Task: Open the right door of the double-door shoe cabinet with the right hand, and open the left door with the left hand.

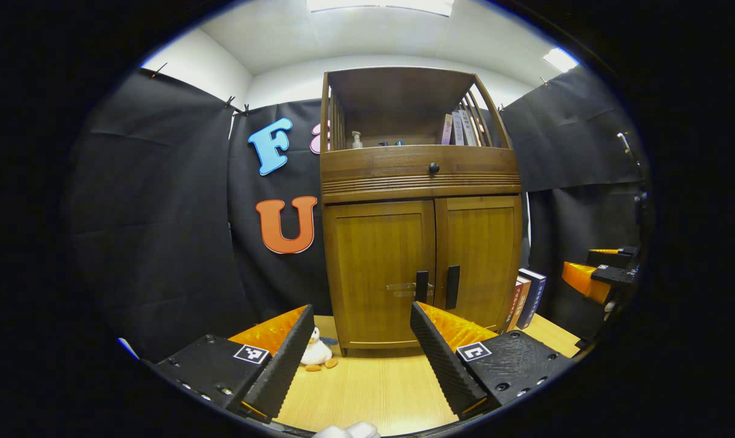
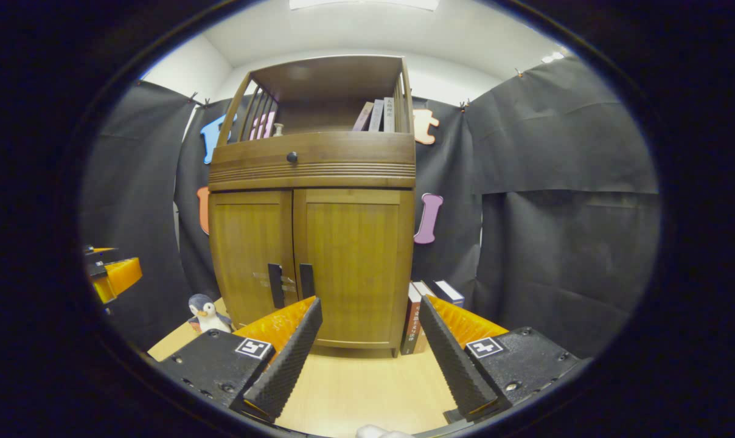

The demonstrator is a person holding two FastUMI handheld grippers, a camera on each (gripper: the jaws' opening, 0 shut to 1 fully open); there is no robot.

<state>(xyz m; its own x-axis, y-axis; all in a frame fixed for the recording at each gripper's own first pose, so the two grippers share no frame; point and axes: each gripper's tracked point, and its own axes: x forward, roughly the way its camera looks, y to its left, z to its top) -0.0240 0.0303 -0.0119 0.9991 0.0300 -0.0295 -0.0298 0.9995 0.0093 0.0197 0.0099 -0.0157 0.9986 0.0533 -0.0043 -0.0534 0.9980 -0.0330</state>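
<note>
Both doors shut; approach step. Right hand-held gripper (image 2: 367,353) and left hand-held gripper (image 1: 355,359) wide, empty. Next: right door handle (image 2: 307,280).

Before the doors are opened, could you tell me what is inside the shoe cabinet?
Both doors of the shoe cabinet are closed, so the lower compartment is hidden. The open top shelf holds books and a pump bottle.

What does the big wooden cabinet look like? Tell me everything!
The cabinet is brown wood and stands upright on a pale wooden table. Both doors are shut, each with a dark upright handle by the middle seam. Above them is a drawer with a round black knob, then an open shelf holding books. More books lean beside it.
</note>
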